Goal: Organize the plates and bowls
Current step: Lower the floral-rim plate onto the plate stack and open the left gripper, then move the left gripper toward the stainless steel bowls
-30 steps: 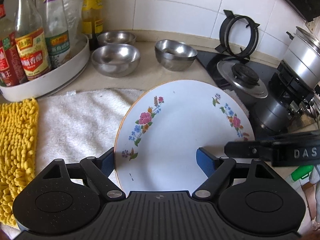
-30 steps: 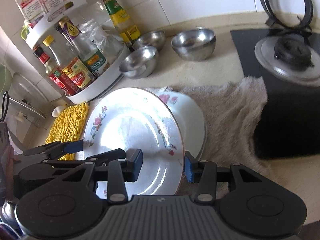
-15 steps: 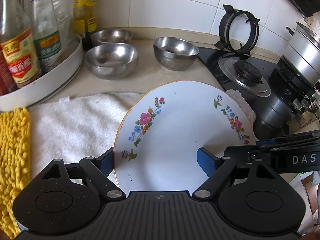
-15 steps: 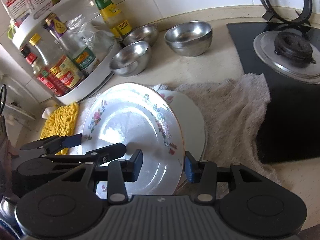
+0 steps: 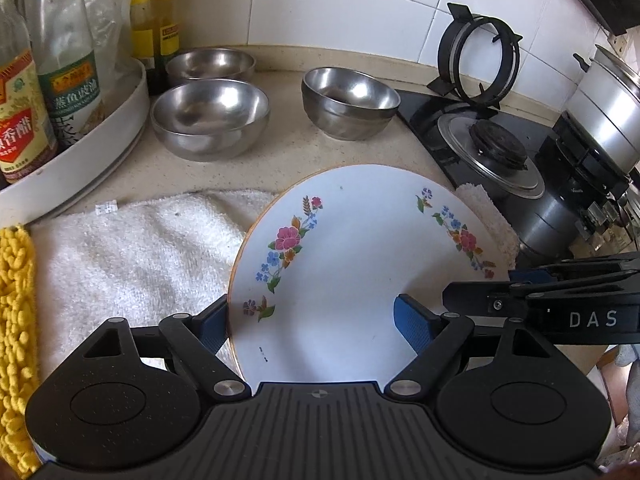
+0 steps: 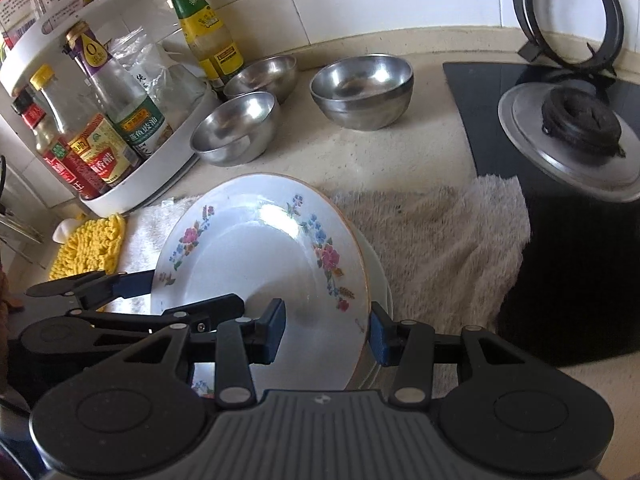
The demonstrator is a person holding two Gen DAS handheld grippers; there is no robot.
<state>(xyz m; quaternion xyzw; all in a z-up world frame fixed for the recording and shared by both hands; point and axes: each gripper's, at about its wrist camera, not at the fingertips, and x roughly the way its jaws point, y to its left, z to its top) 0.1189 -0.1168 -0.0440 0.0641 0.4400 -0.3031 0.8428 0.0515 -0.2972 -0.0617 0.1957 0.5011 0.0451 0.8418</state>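
Beige countertop (image 5: 280,152), white towel (image 5: 132,248), tiled wall (image 5: 320,0), stove (image 6: 560,200) right

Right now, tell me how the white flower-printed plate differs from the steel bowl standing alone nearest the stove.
The white flower-printed plate is wide, shallow and painted with flowers; the steel bowl is deep, plain and mirror-shiny. The plate leans tilted over the white towel; the bowl sits upright on the counter. Both are round and empty.
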